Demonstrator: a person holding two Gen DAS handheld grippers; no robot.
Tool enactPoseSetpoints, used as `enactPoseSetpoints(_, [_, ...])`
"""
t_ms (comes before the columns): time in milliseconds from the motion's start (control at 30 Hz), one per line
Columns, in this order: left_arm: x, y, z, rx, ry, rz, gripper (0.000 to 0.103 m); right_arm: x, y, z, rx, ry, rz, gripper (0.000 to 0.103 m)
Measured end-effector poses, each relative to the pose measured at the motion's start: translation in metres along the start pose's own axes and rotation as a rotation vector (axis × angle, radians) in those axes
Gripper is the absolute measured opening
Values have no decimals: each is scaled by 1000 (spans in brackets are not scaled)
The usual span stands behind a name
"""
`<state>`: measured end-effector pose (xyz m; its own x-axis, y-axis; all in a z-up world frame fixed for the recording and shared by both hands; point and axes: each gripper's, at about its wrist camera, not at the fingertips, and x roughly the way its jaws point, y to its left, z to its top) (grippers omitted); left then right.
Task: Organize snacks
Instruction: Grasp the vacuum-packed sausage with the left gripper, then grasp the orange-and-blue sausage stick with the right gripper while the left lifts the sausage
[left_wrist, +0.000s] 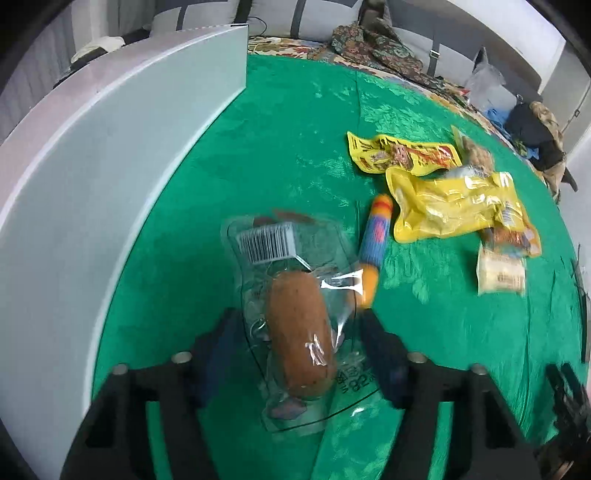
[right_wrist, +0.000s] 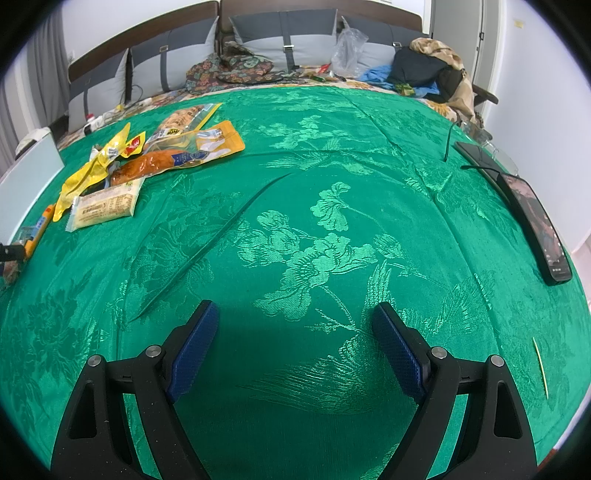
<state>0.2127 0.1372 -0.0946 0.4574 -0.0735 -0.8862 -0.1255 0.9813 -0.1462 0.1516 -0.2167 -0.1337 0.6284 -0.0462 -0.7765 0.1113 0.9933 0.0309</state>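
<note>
A brown bread roll in a clear wrapper (left_wrist: 301, 328) lies on the green cloth between the fingers of my left gripper (left_wrist: 295, 321), whose jaws stand wide apart on either side of it. An orange and blue sausage stick (left_wrist: 373, 243) lies just right of it. Yellow snack packs (left_wrist: 450, 206) and a pale biscuit pack (left_wrist: 500, 273) lie further right. In the right wrist view the same pile of snacks (right_wrist: 147, 158) lies at the far left. My right gripper (right_wrist: 295, 317) is open and empty over bare cloth.
A white box wall (left_wrist: 110, 147) curves along the left of the left wrist view. Two phones (right_wrist: 532, 221) with a cable lie at the cloth's right edge. A thin stick (right_wrist: 540, 365) lies near the right front. Pillows and clothes lie behind.
</note>
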Motion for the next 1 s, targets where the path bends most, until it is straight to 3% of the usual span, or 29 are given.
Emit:
enactPoseSetpoints(67, [-9,7,-13,34,14,-33,61,0,0,0,0,0,0,88])
enactPoseSetpoints(133, [-17,16,-26,71,32,-3,61,0,0,0,0,0,0,88])
enactPoseSetpoints(233, [-22,24,-38,84,30,22,69,0,0,0,0,0,0,88])
enactPoseSetpoints(300, [-22,25,-42,84,11,34,76,0,0,0,0,0,0,88])
enactPoseSetpoints(433, [-10,13,-43,111,-43,111,102,0,0,0,0,0,0,88])
enactPoseSetpoints(567, [-8,18,-48,90,-121,109,103,0,0,0,0,0,0,88])
enactPoseSetpoints(1000, [-6,16,-49,87,-167,113,103,1,0,0,1,3,9,92])
